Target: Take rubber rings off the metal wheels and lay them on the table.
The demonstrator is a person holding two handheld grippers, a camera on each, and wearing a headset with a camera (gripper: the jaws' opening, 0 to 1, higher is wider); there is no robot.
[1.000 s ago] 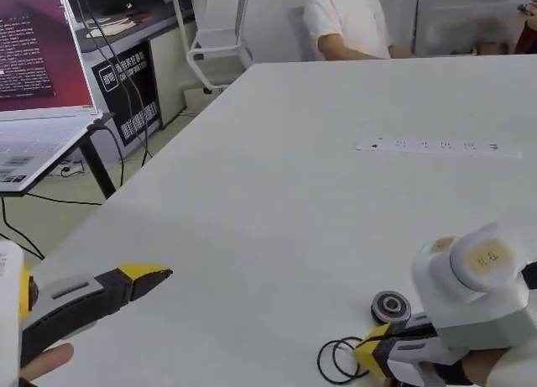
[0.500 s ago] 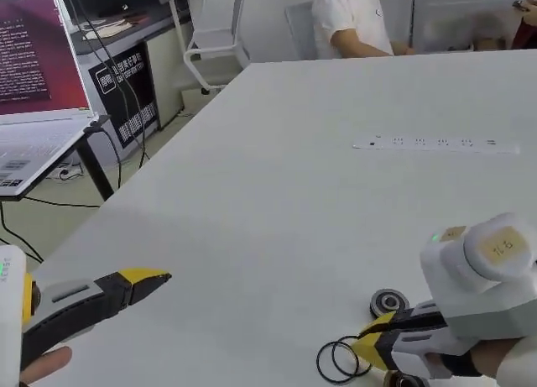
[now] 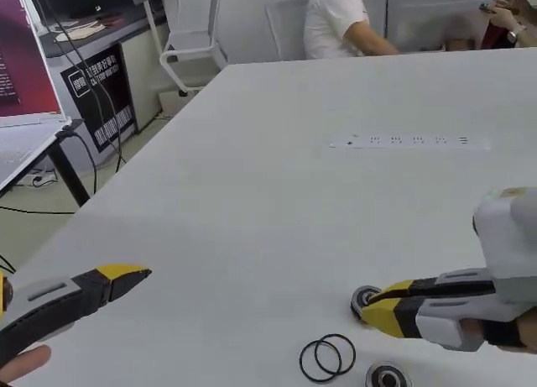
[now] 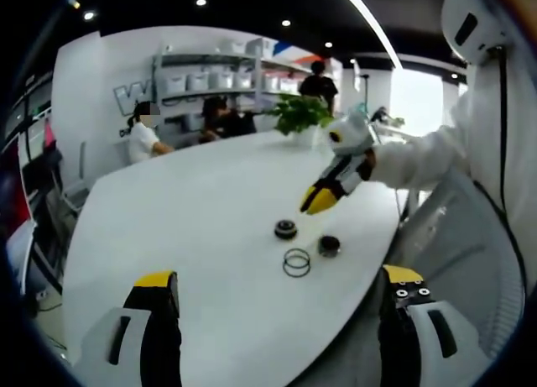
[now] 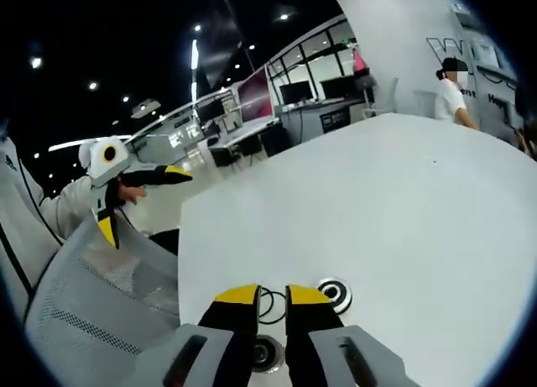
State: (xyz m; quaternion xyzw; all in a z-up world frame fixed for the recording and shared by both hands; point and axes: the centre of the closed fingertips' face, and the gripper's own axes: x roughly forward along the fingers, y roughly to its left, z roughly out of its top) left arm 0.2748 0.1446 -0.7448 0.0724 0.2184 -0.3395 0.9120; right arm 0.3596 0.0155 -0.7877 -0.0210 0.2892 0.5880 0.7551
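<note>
Two black rubber rings [image 3: 327, 358] lie overlapping on the white table [image 3: 277, 194]. One metal wheel [image 3: 363, 298] sits just beyond them, another wheel [image 3: 388, 376] beside them at the near edge. My right gripper [image 3: 379, 308] is shut and empty, its yellow tips touching or just over the far wheel. In the right gripper view the rings [image 5: 270, 305] and both wheels [image 5: 336, 292] [image 5: 267, 352] lie right in front of the tips [image 5: 272, 296]. My left gripper [image 3: 124, 278] hovers far to the left, open and empty; its view shows the rings [image 4: 296, 262] ahead.
A white power strip [image 3: 409, 141] lies further back on the table. A person in a white shirt [image 3: 336, 18] sits at the far end. A laptop [image 3: 17, 60] on a stand and cables are off the table's left edge.
My right gripper has drawn back from the rings toward the far wheel. The rings stay flat on the table. The second wheel has come into sight beside them.
</note>
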